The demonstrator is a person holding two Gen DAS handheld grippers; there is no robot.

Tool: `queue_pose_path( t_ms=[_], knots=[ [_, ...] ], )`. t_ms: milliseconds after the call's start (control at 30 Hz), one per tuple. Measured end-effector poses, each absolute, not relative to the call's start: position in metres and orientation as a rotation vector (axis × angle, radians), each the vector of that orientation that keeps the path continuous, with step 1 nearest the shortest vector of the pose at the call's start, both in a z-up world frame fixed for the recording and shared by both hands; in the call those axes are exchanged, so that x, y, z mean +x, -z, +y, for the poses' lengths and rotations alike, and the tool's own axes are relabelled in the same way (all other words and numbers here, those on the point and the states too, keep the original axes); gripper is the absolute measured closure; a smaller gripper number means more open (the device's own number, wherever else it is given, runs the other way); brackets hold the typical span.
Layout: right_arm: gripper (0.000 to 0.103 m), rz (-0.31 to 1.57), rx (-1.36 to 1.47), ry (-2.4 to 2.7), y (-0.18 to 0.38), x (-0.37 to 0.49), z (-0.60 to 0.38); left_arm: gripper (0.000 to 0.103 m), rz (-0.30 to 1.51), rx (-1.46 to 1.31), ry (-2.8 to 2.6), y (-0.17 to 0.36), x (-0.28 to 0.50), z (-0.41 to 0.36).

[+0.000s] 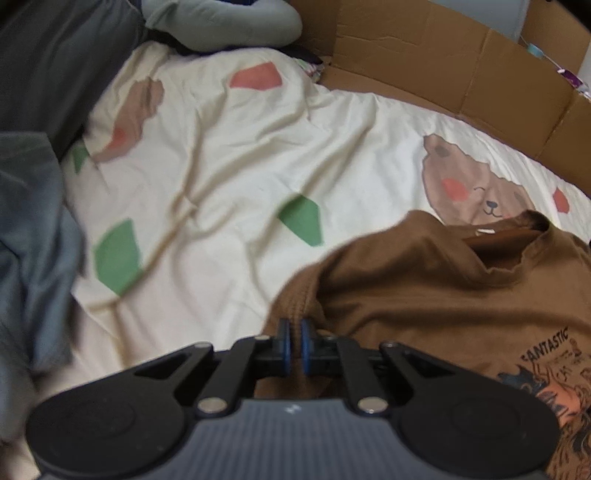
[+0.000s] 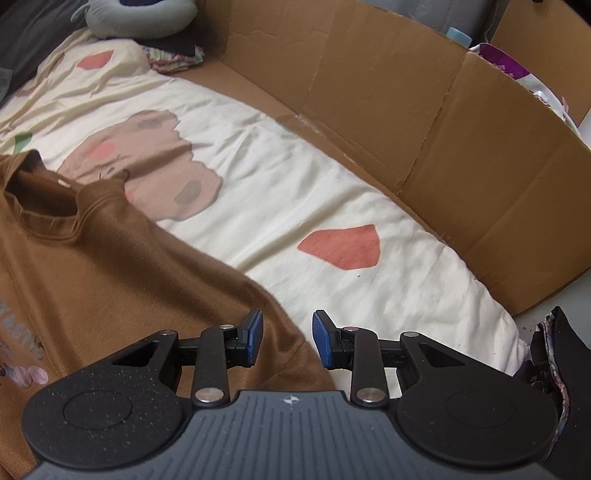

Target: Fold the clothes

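A brown T-shirt (image 1: 424, 295) with a printed graphic lies face up on the cream bedsheet (image 1: 240, 166), its collar toward the far side. My left gripper (image 1: 295, 343) is shut on a raised fold at the shirt's left shoulder edge, and the cloth bunches up between the blue pads. In the right wrist view the same brown T-shirt (image 2: 110, 258) fills the lower left. My right gripper (image 2: 288, 339) is open just above the shirt's right sleeve edge, and its pads do not press on the cloth.
A cardboard wall (image 1: 443, 66) (image 2: 406, 110) runs along the far and right sides of the cream bedsheet (image 2: 369, 295). A grey cushion (image 1: 229, 22) (image 2: 140, 18) lies at the far end. Blue-grey clothing (image 1: 33, 240) is heaped at the left. A dark object (image 2: 554, 369) sits at the right edge.
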State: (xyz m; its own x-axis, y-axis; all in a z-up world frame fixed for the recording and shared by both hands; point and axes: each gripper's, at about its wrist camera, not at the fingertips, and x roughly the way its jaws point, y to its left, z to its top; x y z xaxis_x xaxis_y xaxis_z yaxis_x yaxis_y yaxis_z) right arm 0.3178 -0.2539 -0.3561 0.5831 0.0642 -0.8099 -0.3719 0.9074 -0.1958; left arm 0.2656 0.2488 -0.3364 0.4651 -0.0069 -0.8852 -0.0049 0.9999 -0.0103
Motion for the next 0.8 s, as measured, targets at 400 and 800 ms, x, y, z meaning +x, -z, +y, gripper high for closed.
queue_pose_path(
  t_ms=[400, 800],
  knots=[
    [0.067, 0.954, -0.243, -0.289, 0.351, 0.348, -0.285, 0.098, 1.139, 0.146, 0.018, 0.343, 0.287, 0.272],
    [0.068, 1.035, -0.251, -0.38, 0.372, 0.349, -0.285, 0.098, 1.154, 0.166, 0.034, 0.348, 0.29, 0.272]
  ],
)
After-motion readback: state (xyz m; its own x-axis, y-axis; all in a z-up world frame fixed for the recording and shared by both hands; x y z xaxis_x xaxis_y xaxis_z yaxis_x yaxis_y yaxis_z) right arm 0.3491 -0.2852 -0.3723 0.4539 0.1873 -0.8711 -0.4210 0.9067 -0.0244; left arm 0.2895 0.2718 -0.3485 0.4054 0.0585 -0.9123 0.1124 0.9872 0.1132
